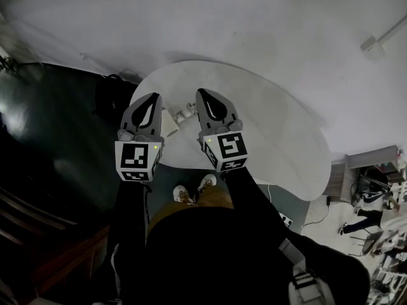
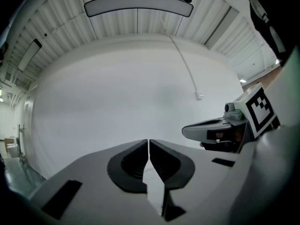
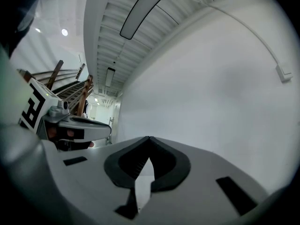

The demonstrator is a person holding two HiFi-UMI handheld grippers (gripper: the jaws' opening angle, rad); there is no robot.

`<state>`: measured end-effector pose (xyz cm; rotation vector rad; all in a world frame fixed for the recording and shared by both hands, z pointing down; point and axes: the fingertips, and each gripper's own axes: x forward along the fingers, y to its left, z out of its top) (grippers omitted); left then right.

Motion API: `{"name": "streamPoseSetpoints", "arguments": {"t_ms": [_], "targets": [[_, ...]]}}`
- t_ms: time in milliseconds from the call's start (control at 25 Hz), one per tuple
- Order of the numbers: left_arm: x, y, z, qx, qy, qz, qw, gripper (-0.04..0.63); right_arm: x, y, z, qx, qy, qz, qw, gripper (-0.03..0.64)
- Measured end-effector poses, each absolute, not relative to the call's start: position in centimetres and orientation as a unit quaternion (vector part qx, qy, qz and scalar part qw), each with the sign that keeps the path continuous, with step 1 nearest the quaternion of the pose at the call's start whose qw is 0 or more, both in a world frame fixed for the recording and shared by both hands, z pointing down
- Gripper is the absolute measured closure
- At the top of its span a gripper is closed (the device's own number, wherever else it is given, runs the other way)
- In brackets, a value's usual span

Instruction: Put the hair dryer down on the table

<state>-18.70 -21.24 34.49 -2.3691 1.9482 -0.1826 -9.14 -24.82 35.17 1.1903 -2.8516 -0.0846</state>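
Left gripper (image 1: 154,98) and right gripper (image 1: 201,94) are both closed on nothing, jaws tip to tip, held level above the table (image 1: 286,151). A pale thing (image 1: 170,123) lies on the table between them, close to the rim. It may be the hair dryer, but it is too small to be sure. If it is, the risk is its spot: a careless sweep by either gripper could nudge it over the edge.
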Motion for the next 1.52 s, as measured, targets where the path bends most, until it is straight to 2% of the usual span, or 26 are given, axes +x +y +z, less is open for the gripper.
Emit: {"name": "streamPoseSetpoints", "arguments": {"t_ms": [1520], "targets": [[-18.9,-22.2,34.0,-0.772,0.631,-0.063,0.044,0.572,-9.0,-25.7,34.8,0.384,-0.922,-0.033,0.028,0.591]]}}
